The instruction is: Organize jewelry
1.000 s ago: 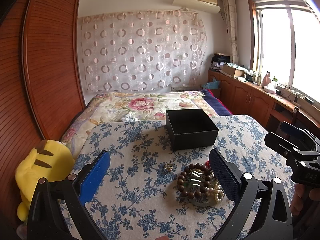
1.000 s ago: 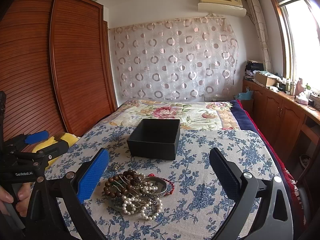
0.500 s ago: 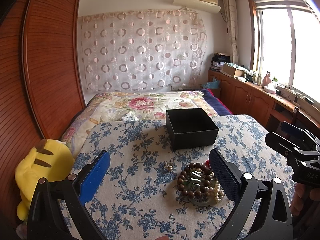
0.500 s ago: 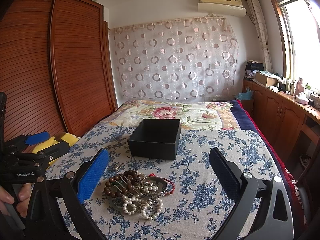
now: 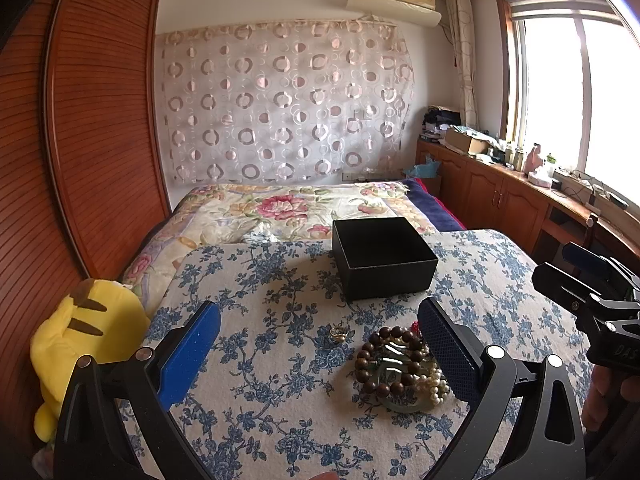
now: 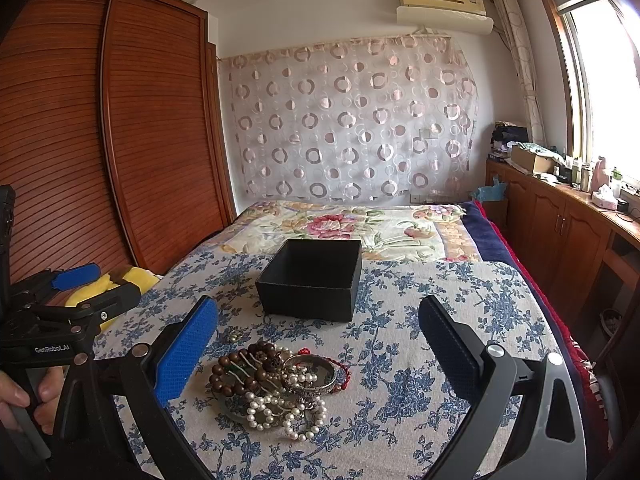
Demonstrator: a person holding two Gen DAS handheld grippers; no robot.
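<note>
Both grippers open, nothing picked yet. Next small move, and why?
Probably lower the right hand-held gripper onto the pile of jewelry and close on the top piece, likely the silver bangle. The pile lies between its open fingers, in front of the black box, which looks empty. The left hand-held gripper is also open, but the pile sits by its right finger.

Yellow plush toy [image 5: 80, 344] at left edge of bed, against wooden slatted wardrobe [image 5: 96, 128]. Floral quilt [image 5: 288, 208] across far end of bed. Circle-patterned curtain [image 6: 352, 120] on rear wall, air conditioner [image 6: 444, 4] above. Cluttered wooden cabinet run [image 5: 500, 196] beneath window [image 5: 580, 92].
</note>
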